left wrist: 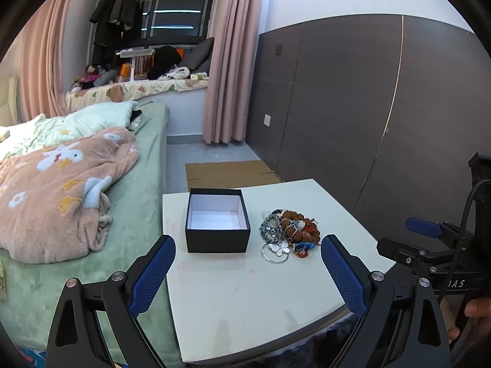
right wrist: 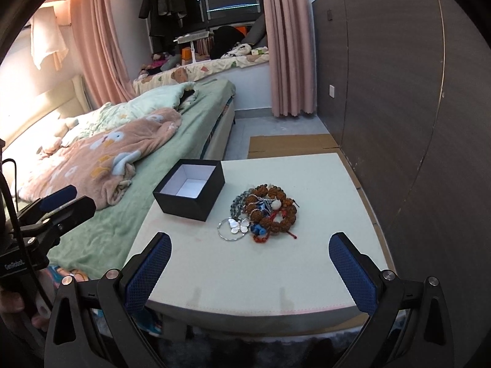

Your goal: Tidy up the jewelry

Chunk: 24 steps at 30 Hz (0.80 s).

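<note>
You are holding your left claw point(left wrist: 248, 263) level with its blue-padded fingers point(left wrist: 153, 276) spread wide apart, gripping nothing. You are keeping your right claw point(right wrist: 250, 263) just as wide and empty, your hand point(left wrist: 472, 322) wrapping its handle.

Open black box point(left wrist: 216, 239), white-lined and empty, upright on the white table. Heaped jewelry pile point(left wrist: 288, 232), brown beads, silver rings, butterfly charm, just beside it at 3 o'clock.

Matt box point(left wrist: 217, 239), glossy beads point(left wrist: 291, 225).
</note>
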{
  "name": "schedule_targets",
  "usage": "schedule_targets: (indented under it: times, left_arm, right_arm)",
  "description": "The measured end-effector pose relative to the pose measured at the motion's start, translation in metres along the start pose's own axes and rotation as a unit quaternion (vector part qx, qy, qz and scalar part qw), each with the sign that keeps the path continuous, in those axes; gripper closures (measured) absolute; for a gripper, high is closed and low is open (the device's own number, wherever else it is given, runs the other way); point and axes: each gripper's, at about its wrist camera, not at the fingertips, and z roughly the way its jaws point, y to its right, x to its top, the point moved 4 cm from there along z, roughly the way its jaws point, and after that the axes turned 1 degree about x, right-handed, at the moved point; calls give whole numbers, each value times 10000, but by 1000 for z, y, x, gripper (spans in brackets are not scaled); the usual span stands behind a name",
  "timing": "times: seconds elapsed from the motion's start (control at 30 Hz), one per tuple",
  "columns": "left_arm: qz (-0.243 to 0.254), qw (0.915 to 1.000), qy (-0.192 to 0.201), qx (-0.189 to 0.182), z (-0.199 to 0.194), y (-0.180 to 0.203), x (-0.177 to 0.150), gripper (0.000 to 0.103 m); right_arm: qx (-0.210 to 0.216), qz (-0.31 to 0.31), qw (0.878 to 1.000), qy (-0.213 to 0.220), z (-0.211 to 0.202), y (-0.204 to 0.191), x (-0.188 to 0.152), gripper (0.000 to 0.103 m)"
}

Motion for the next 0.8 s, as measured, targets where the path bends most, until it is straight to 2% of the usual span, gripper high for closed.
schedule_targets:
  times: [0.17, 0.8]
  left_arm:
    - [42, 9999, 106, -2, -2, 4, 0, 7]
    - [69, 9999, 118, -3, -3, 5, 0, 7]
  right_arm:
    - [-7, 32, 10000, 30, -4, 2, 1, 0]
    - [-31, 69, 10000, 47, -12, 5, 2, 0]
